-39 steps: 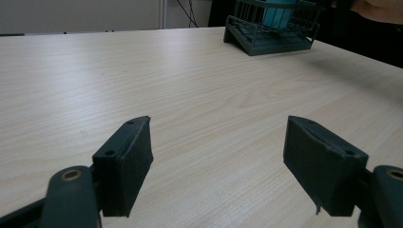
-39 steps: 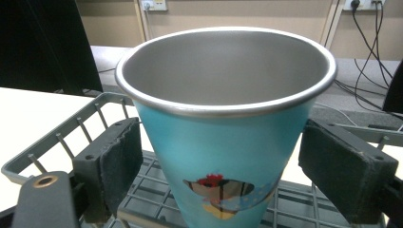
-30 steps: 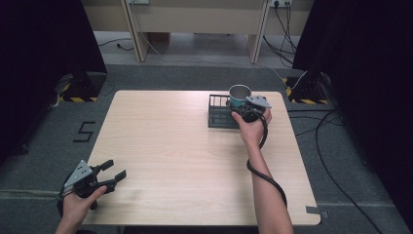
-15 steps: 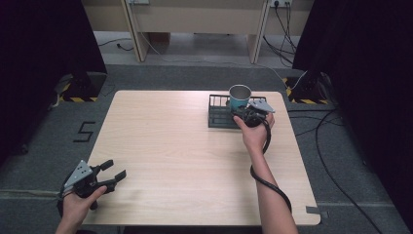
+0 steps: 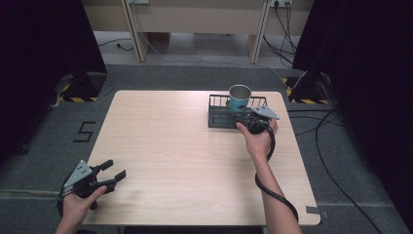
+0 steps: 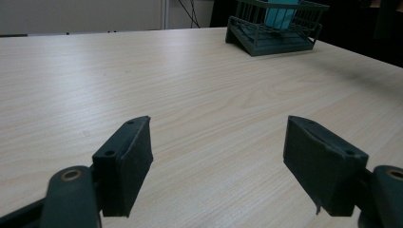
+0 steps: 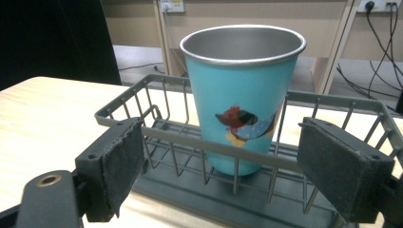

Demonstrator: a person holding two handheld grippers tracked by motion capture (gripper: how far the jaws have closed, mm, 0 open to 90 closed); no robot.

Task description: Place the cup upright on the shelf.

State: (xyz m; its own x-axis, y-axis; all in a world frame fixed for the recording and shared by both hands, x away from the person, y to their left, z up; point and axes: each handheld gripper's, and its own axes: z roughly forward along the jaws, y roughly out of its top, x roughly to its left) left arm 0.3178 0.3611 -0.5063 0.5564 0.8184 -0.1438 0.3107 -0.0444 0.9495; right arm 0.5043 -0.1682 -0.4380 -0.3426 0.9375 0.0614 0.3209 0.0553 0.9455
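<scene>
Here, in the high view, the right gripper point(image 5: 249, 120) sits at the near edge of the wire rack point(image 5: 217, 118), which stands toward one o'clock on the pale wooden table point(image 5: 185, 146). The teal cup point(image 5: 239, 99) stands upright inside the rack. The left gripper point(image 5: 111, 175) rests low at about seven o'clock, well apart from both, its jaws spread wide.

In the left gripper view the black, matte jaws stand wide over bare, fine-grained laminate, with the rack point(image 6: 280, 42) far off at one o'clock.

In the right gripper view the jaws are wide open with nothing held, flanking the cup point(image 7: 242, 95) from just outside the rack's near rail point(image 7: 223, 147). The cup is a tapered steel tumbler with a smooth teal coat, a rolled bare rim and a small printed figure; the rack is thin grey coated wire. To take the cup well, the gripper would likely rise above the rail, centre on the upper wall and close gently, as the slick taper may slip.
</scene>
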